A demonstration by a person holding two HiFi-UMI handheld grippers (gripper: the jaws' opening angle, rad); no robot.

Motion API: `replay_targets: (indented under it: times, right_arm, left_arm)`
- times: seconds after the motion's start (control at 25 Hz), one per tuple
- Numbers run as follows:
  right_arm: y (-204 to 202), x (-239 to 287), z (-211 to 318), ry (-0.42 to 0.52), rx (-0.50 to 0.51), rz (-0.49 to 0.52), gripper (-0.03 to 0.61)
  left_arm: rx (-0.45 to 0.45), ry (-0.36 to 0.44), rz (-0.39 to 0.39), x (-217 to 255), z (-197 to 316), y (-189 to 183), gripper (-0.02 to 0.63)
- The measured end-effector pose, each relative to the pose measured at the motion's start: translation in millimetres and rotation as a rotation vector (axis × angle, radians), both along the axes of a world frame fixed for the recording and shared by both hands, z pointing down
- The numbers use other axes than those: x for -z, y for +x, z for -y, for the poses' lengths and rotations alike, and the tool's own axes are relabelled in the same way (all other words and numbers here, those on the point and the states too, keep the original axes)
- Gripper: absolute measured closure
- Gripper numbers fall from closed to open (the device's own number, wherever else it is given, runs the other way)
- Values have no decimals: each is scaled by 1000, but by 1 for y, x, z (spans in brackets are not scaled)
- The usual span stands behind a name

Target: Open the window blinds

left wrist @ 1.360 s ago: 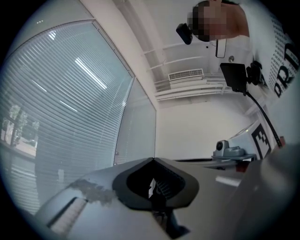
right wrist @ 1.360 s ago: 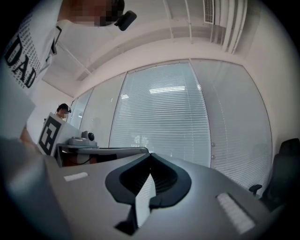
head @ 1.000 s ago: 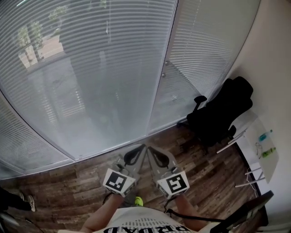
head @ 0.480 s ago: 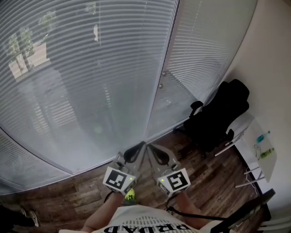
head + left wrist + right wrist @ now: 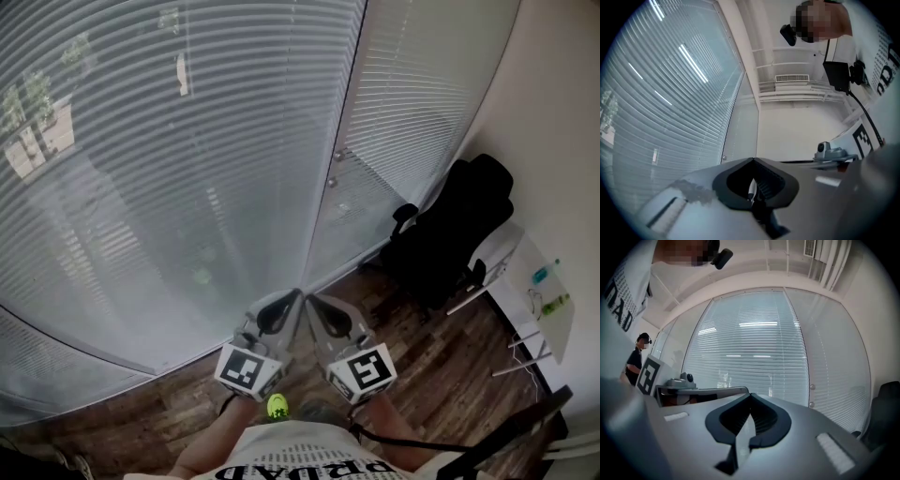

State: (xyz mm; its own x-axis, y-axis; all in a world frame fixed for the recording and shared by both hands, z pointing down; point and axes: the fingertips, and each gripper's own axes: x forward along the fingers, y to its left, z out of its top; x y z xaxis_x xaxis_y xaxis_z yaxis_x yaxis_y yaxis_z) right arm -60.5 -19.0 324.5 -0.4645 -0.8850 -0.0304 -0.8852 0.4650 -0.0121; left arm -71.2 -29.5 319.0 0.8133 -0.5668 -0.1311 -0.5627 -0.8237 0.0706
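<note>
Holding left gripper (image 5: 292, 297) and right gripper (image 5: 313, 302) pinched shut, empty, side by side at bottom middle, aimed at blinds (image 5: 187, 150), likely to reach them.

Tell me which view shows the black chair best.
The head view: the whole black chair stands by the wall. The right gripper view catches only part at its edge; the left gripper view shows none.

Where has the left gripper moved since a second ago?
Yes: the left gripper went forward, toward the blinds. The bottom frame, earlier ahead of it, now runs beside its marker cube.
</note>
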Motion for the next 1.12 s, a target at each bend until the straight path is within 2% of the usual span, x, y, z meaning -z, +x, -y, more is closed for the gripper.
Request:
replay_targets:
  times: [0.24,0.36,0.64,0.88,1.12]
  right_arm:
    - [-1,0,25,4,4,-11,569]
    - [-2,-6,38,-5,17,-8,571]
    - [12,-11,86,2,39,-5,571]
    - [36,-51,128,14,61,-21,571]
    - [72,-95,187,25,92,-35,571]
  left_arm:
    - [7,-10,-16,2,25,-1,623]
    - [20,-16,3,-7,38,-2,623]
    - [41,-10,0,-12,86,12,623]
    - [73,-9,26,-54,127,33,623]
    - [108,21,-2,-94,185,70,623]
